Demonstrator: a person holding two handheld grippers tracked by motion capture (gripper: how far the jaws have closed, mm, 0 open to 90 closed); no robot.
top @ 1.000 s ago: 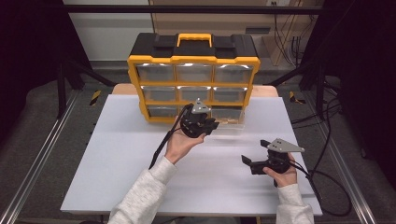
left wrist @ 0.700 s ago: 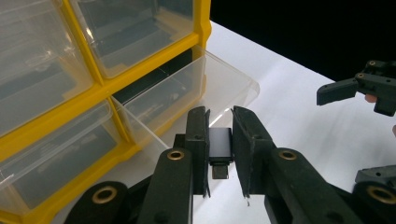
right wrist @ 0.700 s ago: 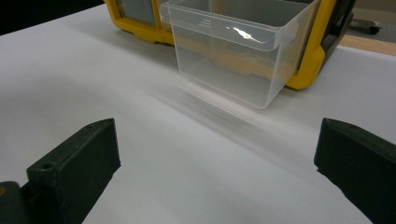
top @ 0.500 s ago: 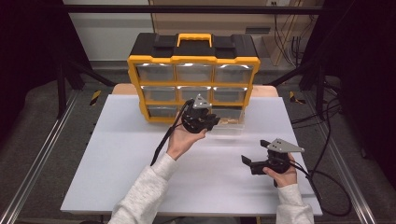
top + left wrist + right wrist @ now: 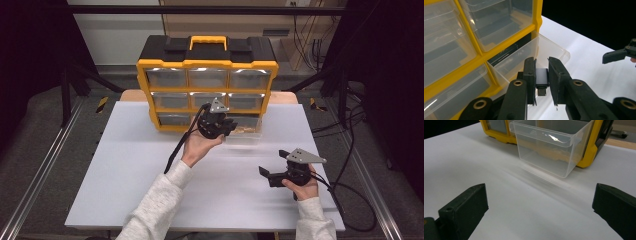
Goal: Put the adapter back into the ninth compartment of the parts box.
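A yellow and black drawer organizer (image 5: pixel 207 75) stands at the back of the white table (image 5: pixel 125 170). Its bottom right clear drawer (image 5: pixel 247 134) is pulled out. My left gripper (image 5: pixel 229 126) hovers at that drawer's near left corner, shut on a small black USB-like stick (image 5: pixel 541 78) that hangs plug-down over the drawer's rim (image 5: pixel 529 57). My right gripper (image 5: pixel 265 173) rests low at the front right of the table, open with nothing between its fingers, and faces the pulled-out drawer (image 5: pixel 549 152) from some distance.
The organizer's other clear drawers (image 5: pixel 207 79) are shut. Something tan lies in the bottom of the open drawer. Cables trail from both grippers, the right one's looping off the table's right edge (image 5: pixel 345 200). Metal rails (image 5: pixel 35 175) run along the table's sides.
The left gripper with the black stick has edged slightly up toward the open drawer. The right gripper has stayed put.
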